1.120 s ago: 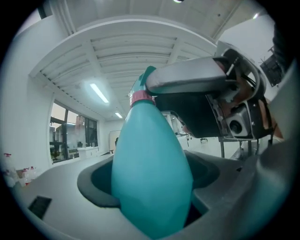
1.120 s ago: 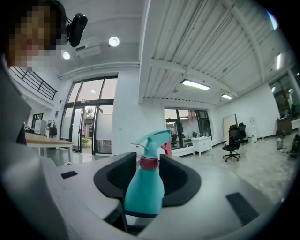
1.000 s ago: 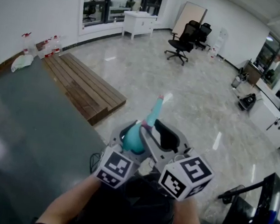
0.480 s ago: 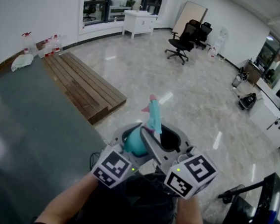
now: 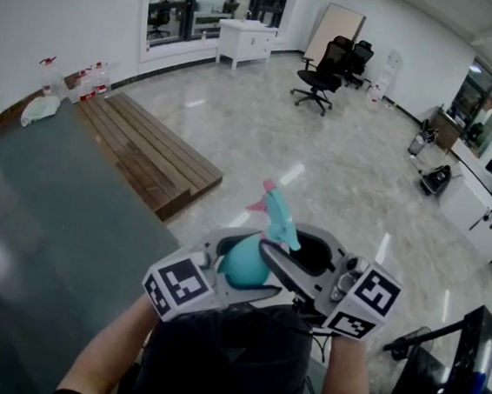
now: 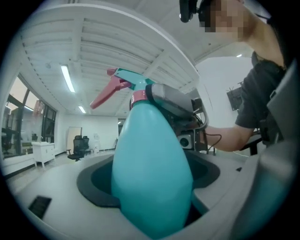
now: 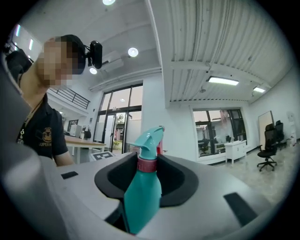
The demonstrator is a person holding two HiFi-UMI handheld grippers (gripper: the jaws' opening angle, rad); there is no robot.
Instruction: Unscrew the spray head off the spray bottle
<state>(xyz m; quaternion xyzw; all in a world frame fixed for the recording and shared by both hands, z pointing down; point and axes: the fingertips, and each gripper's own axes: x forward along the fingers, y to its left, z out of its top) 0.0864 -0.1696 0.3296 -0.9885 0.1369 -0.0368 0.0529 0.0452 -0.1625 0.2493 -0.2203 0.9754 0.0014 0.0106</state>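
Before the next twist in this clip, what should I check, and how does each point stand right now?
1. Body of the spray bottle pinched in the left claw: ok.
2. The right claw set on the red collar; its jaws have just been closing, with the collar between them and seemingly touching both sides: ok.
3. The spray head sits straight on the neck, not yet off: ok.
4. The pink trigger sticks out clear of both claws: ok.
5. How loose the thread under the collar is: cannot tell.
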